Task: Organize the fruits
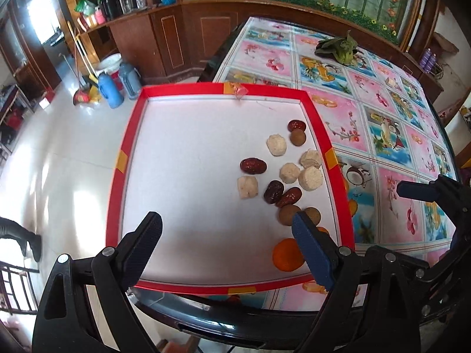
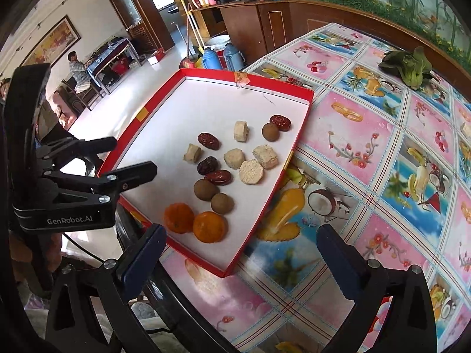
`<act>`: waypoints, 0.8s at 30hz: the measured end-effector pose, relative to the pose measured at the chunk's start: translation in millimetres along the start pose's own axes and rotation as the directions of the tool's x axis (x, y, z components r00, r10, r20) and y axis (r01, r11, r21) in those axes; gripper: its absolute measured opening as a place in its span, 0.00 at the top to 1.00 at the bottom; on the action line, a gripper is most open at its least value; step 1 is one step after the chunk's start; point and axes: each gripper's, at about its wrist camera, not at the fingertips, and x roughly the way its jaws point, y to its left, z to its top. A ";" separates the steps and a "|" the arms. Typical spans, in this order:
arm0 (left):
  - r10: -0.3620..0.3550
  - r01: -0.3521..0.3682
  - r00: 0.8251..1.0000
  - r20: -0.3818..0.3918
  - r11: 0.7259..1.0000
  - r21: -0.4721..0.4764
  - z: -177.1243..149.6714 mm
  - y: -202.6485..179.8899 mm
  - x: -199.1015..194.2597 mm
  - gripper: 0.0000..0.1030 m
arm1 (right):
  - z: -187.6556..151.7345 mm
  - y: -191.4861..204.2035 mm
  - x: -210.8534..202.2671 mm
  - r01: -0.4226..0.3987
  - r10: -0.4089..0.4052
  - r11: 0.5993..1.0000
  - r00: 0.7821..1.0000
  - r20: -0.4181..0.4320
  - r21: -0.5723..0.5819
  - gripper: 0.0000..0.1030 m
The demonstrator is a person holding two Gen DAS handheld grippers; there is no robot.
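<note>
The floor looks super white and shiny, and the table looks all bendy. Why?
Left wrist view: daylight glares off the glossy floor, washing it out, and the red tray bulges from fisheye distortion. Right wrist view: the table curves the same way, dark corners ring the picture, and the oranges stay sharp.

A big table (image 2: 368, 135) has a shiny cloth (image 1: 379, 123) on it, with pink and blue squares that show flowers and fruit. A flat red box lid (image 1: 319, 123) with a white inside lies near the table's edge, and one corner sticks out past the edge over the floor. Far back on the cloth lies a bunch of green leaves (image 2: 409, 66), well apart from the box lid. A small pale lump (image 1: 391, 81) also sits on the cloth, too small to tell what it is.
</note>
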 end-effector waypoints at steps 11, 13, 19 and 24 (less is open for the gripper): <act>-0.055 0.052 0.997 -0.046 0.996 -0.067 -5.9 11.9 1.5 0.12 | 2.3 4.5 -0.7 0.013 -0.013 1.000 1.000 0.009 -0.008 0.01; -0.058 0.055 0.997 -0.050 0.996 -0.065 -7.7 12.4 2.1 0.12 | 2.7 5.3 -0.8 0.015 -0.015 1.000 1.000 0.010 -0.012 0.01; -0.030 0.027 0.998 -0.057 0.999 -0.045 -10.4 11.7 5.4 0.12 | 4.8 7.1 0.3 0.013 -0.013 1.000 1.000 0.008 -0.017 0.01; -0.022 0.019 0.998 -0.061 0.999 -0.046 -10.3 14.6 6.8 0.12 | 6.6 9.9 2.6 0.011 -0.011 1.000 1.000 0.005 -0.026 0.01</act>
